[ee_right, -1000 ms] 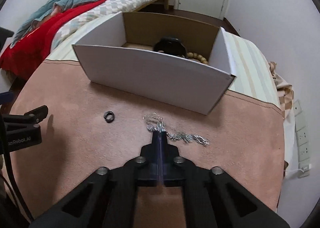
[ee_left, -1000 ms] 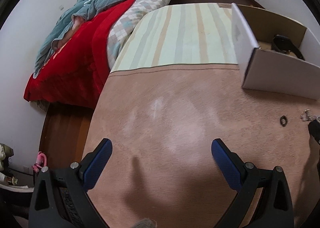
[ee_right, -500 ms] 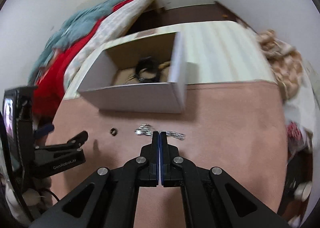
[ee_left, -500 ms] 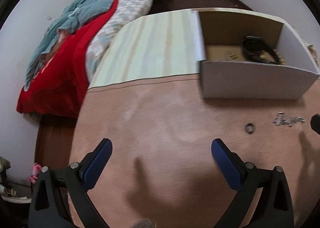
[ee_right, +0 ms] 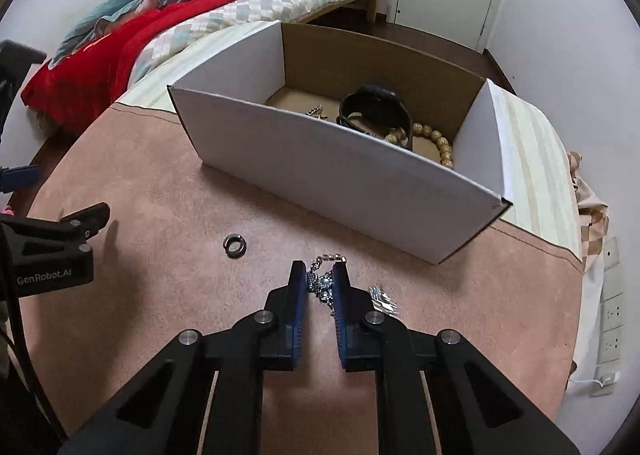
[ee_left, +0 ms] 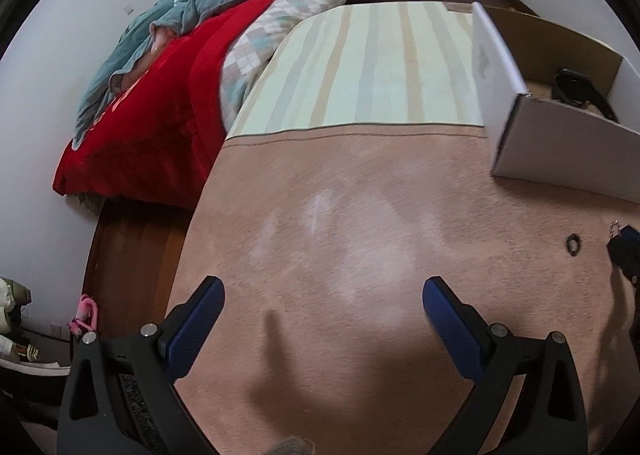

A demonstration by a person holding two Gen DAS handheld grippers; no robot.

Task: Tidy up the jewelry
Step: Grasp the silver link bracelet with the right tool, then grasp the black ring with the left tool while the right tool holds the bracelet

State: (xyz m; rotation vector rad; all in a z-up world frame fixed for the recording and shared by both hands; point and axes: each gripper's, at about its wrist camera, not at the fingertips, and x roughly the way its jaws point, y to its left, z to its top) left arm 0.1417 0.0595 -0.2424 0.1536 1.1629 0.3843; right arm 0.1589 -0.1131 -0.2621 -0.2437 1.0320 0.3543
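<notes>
A silver chain necklace [ee_right: 325,282] lies on the pink tablecloth [ee_right: 160,295]. My right gripper [ee_right: 320,275] is open a little, its blue pads on either side of the chain's bunched part; more chain [ee_right: 382,298] trails to the right. A dark ring [ee_right: 235,244] lies to the left, also in the left wrist view [ee_left: 573,244]. The white cardboard box [ee_right: 340,171] behind holds a black watch [ee_right: 376,111], a wooden bead bracelet [ee_right: 434,139] and a small gold piece [ee_right: 316,112]. My left gripper [ee_left: 323,295] is open wide and empty over bare cloth.
A bed with red and teal blankets [ee_left: 168,67] stands left of the table. A striped cloth [ee_left: 380,63] covers the table's far part. The table edge drops to a wooden floor [ee_left: 132,255] at left. Wall sockets [ee_right: 612,319] are at right.
My right gripper was shut and has opened slightly, now straddling the chain. Both views swung aside and back. The left gripper stayed open.
</notes>
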